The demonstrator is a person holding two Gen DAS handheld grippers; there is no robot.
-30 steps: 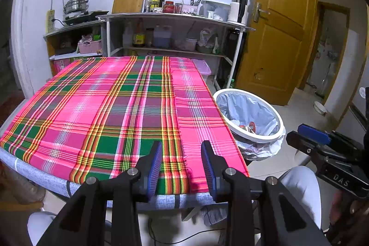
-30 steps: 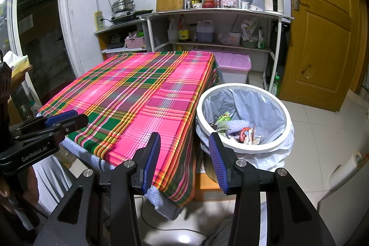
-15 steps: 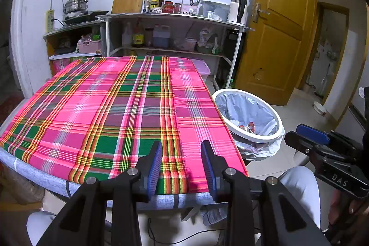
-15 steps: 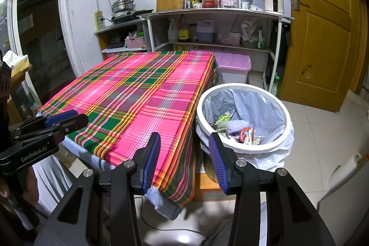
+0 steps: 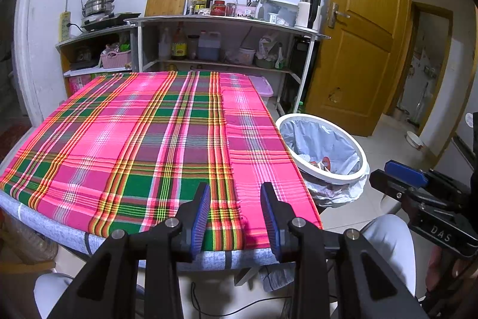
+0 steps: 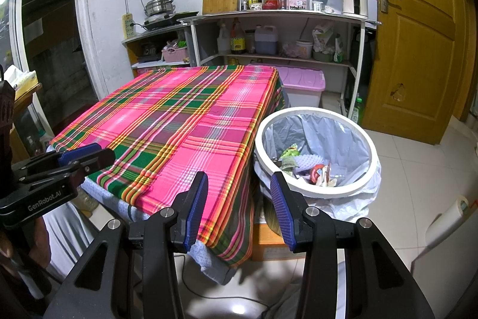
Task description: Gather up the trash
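Observation:
A white trash bin (image 6: pixel 316 189) lined with a pale plastic bag stands on the floor at the table's right side; it also shows in the left wrist view (image 5: pixel 343 176). Several pieces of trash (image 6: pixel 310 169) lie inside it. The table (image 5: pixel 125 139) carries a pink, green and yellow plaid cloth with no loose items on it. My left gripper (image 5: pixel 234 195) is open and empty above the table's near edge. My right gripper (image 6: pixel 239 187) is open and empty, held near the table's near right corner, next to the bin.
Shelving (image 5: pixel 227 20) with bottles, a cutting board, a kettle and a pot stands behind the table. A pink lidded box (image 6: pixel 301 81) sits on the floor by the shelving. A wooden door (image 6: pixel 418 35) is at the right. A cardboard box (image 6: pixel 269 241) sits under the table's corner.

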